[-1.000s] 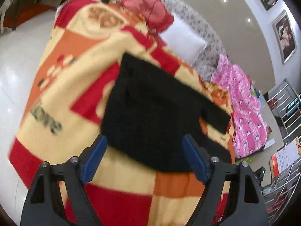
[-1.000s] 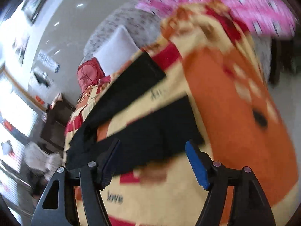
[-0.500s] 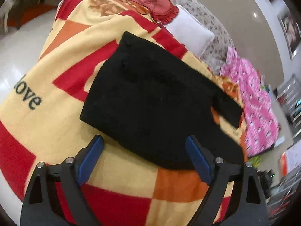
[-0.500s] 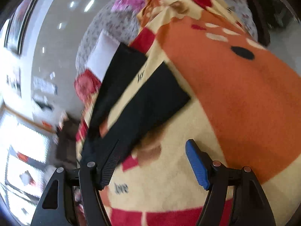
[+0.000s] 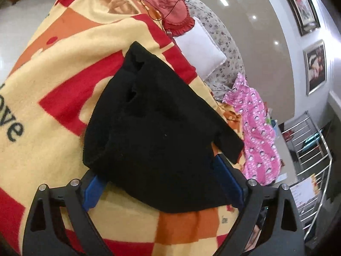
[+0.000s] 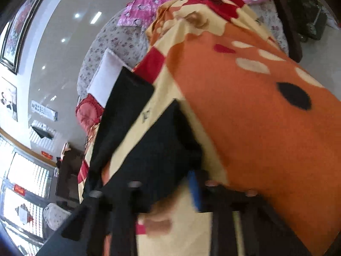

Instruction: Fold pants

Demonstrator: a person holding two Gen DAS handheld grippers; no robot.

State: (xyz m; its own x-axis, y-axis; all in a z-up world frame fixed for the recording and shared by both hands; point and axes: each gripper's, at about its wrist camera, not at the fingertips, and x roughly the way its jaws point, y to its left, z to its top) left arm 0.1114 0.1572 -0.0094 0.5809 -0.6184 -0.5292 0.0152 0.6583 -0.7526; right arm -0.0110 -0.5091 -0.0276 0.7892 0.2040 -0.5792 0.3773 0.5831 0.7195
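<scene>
Black pants (image 5: 157, 128) lie flat on a yellow, red and orange blanket (image 5: 53, 98) on a bed. My left gripper (image 5: 162, 183) is open, its blue-padded fingers (image 5: 93, 189) straddling the waist end of the pants, the cloth edge over both tips. In the right wrist view the two legs (image 6: 127, 111) spread apart. My right gripper (image 6: 162, 185) is blurred and stands at the hem of the nearer leg (image 6: 162, 153), jaws apart, with the cloth between them.
A red cushion (image 5: 168, 6), a white pillow (image 5: 200, 49) and a floral sheet (image 5: 223, 42) lie at the bed's head. A pink patterned blanket (image 5: 257, 128) lies on the right. A metal rack (image 5: 311, 149) stands beside the bed.
Both grippers have moved down and forward onto the pants. The left now straddles the waist edge; the right has reached the leg hem.
</scene>
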